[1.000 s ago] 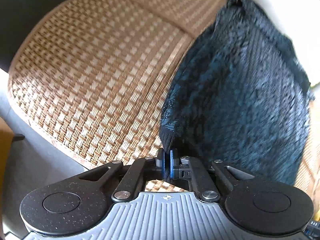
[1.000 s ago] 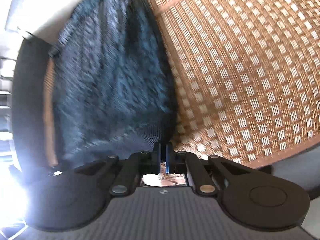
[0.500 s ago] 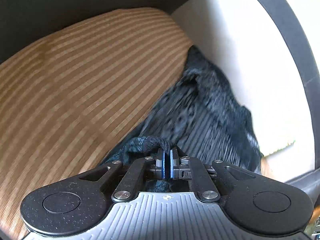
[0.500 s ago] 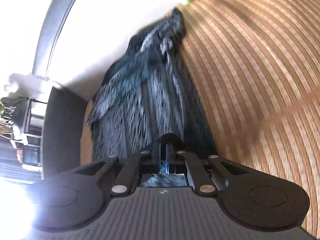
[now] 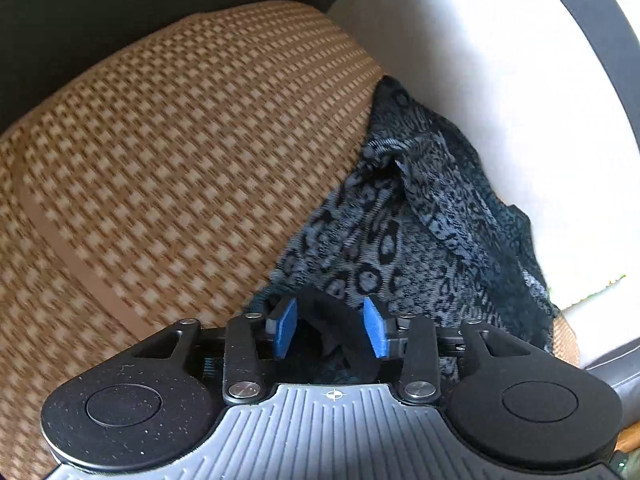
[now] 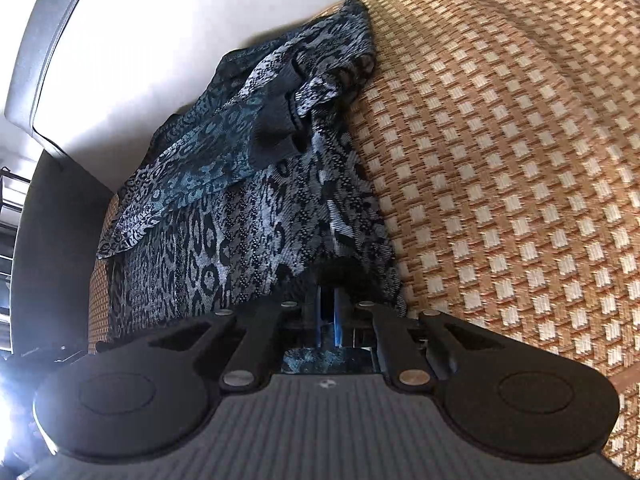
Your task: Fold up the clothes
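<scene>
Left wrist: left gripper [image 5: 330,330] just opening over garment [image 5: 400,240] edge; right gripper [image 6: 329,312] pinches it.

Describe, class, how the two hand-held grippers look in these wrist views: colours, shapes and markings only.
The left gripper has bright blue ribbed pads on black fingers, black linkage bars with silver rivets, two round black discs, and a ribbed grey base bearing a small crosshair mark. The right gripper matches it, its base darker in shadow.

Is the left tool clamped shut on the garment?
No: the left tool stands open, its blue pads apart and clear of the garment.
</scene>
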`<action>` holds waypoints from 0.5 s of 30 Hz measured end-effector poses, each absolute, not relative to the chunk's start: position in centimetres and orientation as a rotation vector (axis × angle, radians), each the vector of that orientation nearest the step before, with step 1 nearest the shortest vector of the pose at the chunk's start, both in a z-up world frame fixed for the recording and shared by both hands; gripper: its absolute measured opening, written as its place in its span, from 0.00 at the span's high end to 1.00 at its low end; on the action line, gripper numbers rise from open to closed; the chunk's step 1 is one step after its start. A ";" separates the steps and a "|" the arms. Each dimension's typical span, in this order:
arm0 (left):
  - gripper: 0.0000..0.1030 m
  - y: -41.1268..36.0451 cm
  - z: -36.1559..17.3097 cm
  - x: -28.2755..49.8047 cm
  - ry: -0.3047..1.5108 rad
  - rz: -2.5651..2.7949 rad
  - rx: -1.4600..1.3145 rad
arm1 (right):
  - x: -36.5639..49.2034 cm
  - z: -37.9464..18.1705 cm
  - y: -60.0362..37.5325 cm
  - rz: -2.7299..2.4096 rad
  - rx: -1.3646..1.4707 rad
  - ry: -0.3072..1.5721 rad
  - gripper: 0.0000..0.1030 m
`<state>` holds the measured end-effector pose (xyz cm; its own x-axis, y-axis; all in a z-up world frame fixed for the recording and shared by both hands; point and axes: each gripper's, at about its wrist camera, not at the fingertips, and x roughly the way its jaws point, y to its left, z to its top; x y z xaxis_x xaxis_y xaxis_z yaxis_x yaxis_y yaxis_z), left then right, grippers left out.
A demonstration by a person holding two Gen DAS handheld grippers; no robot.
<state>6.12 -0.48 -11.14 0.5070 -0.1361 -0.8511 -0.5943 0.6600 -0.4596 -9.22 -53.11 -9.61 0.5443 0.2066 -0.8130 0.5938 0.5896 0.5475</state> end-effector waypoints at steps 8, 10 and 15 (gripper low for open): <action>0.46 -3.5 -9.3 5.4 1.108 0.161 -0.200 | -8.7 -5.9 -51.4 -0.231 0.634 1.014 0.57; 0.46 -5.2 -9.4 5.4 1.111 0.099 -0.038 | -8.0 -4.9 -49.9 -0.168 0.436 1.049 0.55; 0.46 -7.7 -9.9 6.5 1.115 -0.064 0.137 | -7.1 -4.4 -47.1 -0.015 0.072 1.137 0.55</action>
